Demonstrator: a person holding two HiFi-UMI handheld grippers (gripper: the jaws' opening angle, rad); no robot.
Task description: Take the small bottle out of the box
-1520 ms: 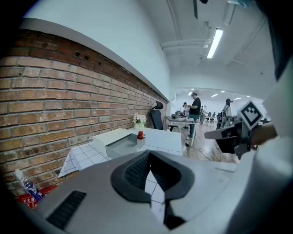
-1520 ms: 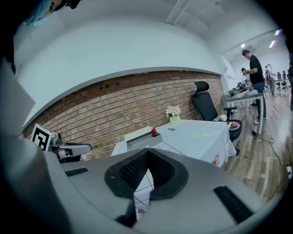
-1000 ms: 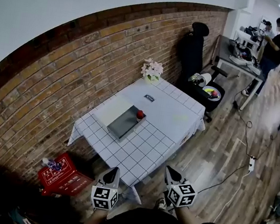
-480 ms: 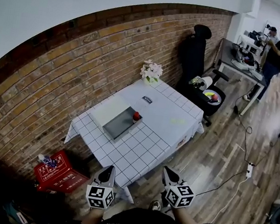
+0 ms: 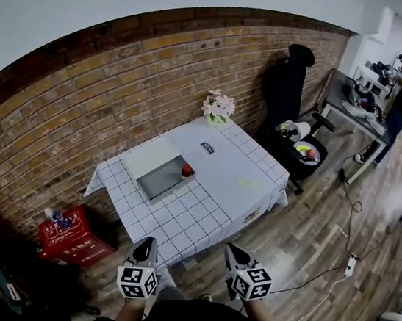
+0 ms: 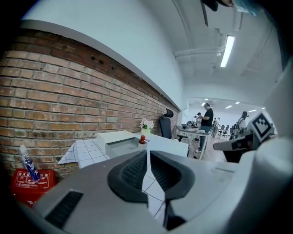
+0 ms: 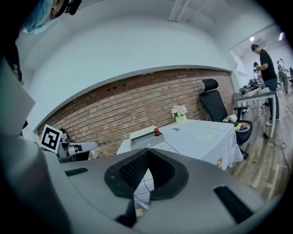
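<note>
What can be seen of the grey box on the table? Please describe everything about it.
The box is a shallow grey rectangle, open at the top, with low walls and a smooth flat bottom. It lies flat on the checked cloth of the table, on the side near the brick wall. A pale flat panel, perhaps its lid, lies along its wall-side edge. The small bottle, red-topped, stands upright at the end nearer the flowers, seemingly inside the box.

In the head view, the surface (image 5: pixel 226 168) with its box (image 5: pixel 159 181) now sits farther left, as does the red crate (image 5: pixel 71 238). The left claw (image 5: pixel 146 243) and right claw (image 5: pixel 232 250) drift slightly left.
</note>
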